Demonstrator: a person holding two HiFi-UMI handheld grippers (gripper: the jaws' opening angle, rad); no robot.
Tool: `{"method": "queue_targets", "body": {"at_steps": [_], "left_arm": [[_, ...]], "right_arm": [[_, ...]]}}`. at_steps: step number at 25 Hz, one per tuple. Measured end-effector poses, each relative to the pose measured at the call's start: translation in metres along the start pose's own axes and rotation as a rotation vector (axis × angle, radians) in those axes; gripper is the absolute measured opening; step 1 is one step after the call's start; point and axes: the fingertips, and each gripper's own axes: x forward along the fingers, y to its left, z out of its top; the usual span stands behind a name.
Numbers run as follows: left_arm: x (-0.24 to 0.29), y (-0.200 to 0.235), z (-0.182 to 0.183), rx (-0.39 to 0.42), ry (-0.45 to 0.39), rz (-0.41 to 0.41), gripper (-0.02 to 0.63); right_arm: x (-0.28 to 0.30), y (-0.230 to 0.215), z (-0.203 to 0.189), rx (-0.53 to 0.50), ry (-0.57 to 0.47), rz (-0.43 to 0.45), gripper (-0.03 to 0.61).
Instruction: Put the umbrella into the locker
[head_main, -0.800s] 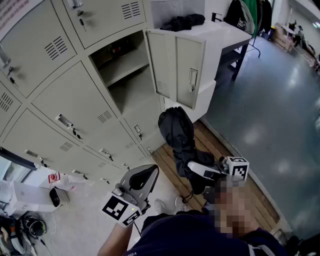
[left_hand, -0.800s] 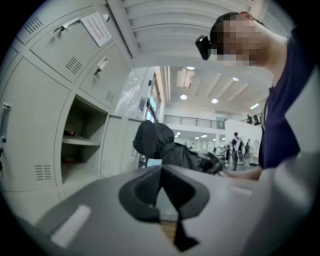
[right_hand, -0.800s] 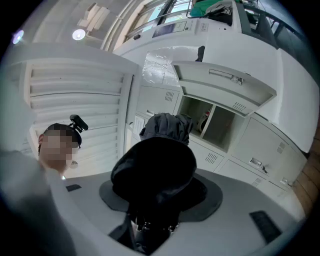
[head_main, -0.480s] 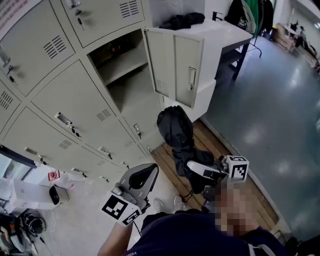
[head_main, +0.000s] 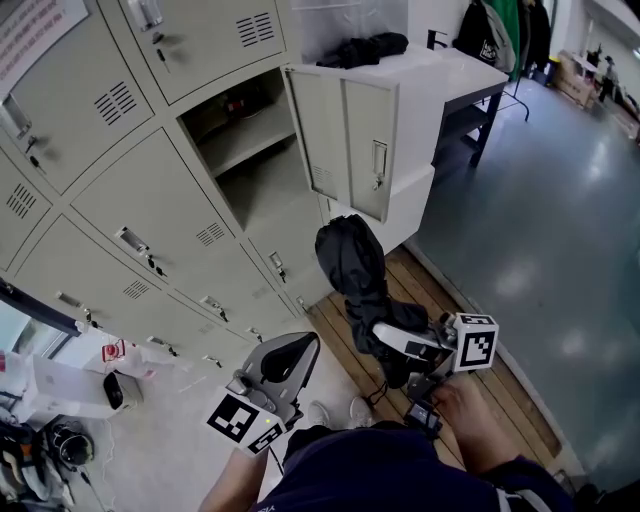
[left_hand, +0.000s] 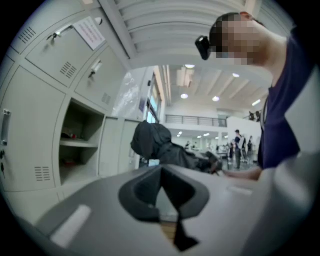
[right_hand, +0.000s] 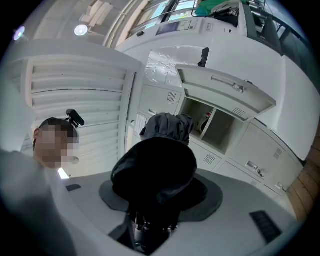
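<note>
Umbrella (head_main: 350, 262): black, folded and bunched. Its bundled end points up, below and to the right of the open locker (head_main: 262, 175). It is not yet inside.
Right hand-held gripper (head_main: 385, 335): its jaws stand wide and are clamped on the umbrella's lower part. It tilts slightly upward towards the open locker.
Left hand-held gripper (head_main: 288, 357): its jaws are drawn together with nothing between them. It is held low, well below the open locker.
Locker door (head_main: 345, 140): swung out to the right of the open locker. The umbrella's top sits just under its lower edge.
Inside the open locker: a shelf in the upper part has small items at the back. The space beneath it looks bare.
Change: over the last moment almost nothing has shifted. The umbrella stays in the same spot under the door and both grippers keep their places. Only the head view has nudged a little.
Meaning for the task: the grip looks secure, but the carry seems paused, so the whole lift remains. The next move likely needs a rise up and leftward, clear of the door's edge, into the open locker's lower space.
</note>
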Motion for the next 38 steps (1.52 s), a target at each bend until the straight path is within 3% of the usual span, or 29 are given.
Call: {"method": "queue_targets", "body": {"at_steps": [10, 17, 27, 38], "left_arm": [[0.001, 0.005, 0.006, 0.017, -0.005, 0.013, 0.003], [-0.004, 0.035, 0.006, 0.012, -0.016, 0.021, 0.003], [-0.009, 0.135, 0.015, 0.009, -0.043, -0.014, 0.003], [-0.007, 0.253, 0.044, 0.060, -0.076, -0.094, 0.003]], "right_arm": [[0.003, -0.004, 0.007, -0.015, 0.017, -0.002, 0.210], [0.029, -0.018, 0.015, -0.028, 0.031, -0.013, 0.210], [0.109, -0.064, 0.042, -0.090, 0.024, -0.088, 0.210], [0.211, -0.110, 0.059, -0.145, 0.003, -0.168, 0.210]]}}
